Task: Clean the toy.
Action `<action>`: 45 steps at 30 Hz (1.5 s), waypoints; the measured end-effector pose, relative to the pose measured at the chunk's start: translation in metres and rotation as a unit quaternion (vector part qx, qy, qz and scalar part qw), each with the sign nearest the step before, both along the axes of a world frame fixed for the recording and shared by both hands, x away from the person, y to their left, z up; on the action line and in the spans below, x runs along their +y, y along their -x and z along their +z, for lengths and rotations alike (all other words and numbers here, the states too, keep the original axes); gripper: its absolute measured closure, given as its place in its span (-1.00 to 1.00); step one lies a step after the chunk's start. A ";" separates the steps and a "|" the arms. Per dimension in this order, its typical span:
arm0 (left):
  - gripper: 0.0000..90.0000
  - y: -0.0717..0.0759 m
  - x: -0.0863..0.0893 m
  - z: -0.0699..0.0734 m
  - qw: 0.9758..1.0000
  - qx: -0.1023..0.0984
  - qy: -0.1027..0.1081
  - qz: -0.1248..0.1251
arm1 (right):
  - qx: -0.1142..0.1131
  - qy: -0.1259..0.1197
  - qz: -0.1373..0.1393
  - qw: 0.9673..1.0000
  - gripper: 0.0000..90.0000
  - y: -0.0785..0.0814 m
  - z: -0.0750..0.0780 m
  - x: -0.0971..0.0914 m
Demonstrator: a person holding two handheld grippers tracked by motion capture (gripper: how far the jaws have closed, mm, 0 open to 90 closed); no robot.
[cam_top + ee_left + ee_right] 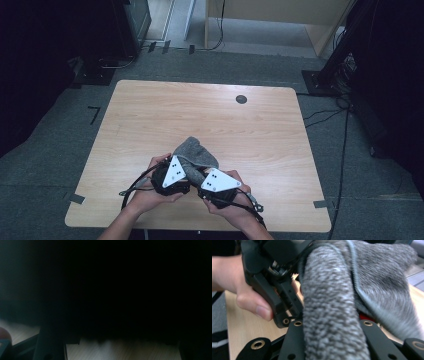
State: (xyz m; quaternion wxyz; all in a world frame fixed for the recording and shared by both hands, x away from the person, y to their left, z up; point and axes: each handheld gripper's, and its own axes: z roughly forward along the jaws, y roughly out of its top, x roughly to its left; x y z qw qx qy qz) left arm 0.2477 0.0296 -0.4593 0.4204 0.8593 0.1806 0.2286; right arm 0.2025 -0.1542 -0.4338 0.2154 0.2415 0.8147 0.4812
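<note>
Grey fleecy cloth lies near the front middle of the bench, bunched into a rough peak, not flat. Both tools are at its near edge.

Left hand-held gripper: sits at the cloth's left near corner, grey plate on top. Its own view is almost wholly dark, as if fabric sits right against the lens, with a strip of bench wood along the bottom. Jaws closed down narrow; from the right gripper view its black body presses into the cloth, so I judge it is pinching a fold, though the pads themselves are hidden.

Right hand-held gripper: a thick roll of the cloth runs straight up between its two black jaws, which bear on either side of it. Jaws nearly as narrow as they go, holding the roll. In the high view it is just right of the left one, the two close together.

Person's left hand wraps the left tool.

Progress, as a judgement: work looks like folding or gathering the cloth. Both grips seem taken, the fabric is lifted partly off the bench at the near edge. No neat fold is visible yet; edges are uneven and the far part is heaped. Left to do: draw the held edge over, lay it down, release, smooth.
</note>
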 end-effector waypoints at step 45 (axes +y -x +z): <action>-0.23 -0.004 0.046 0.011 0.984 -0.055 0.168 -0.030 | 0.111 0.015 -0.167 0.980 0.15 -0.056 -0.039 -0.073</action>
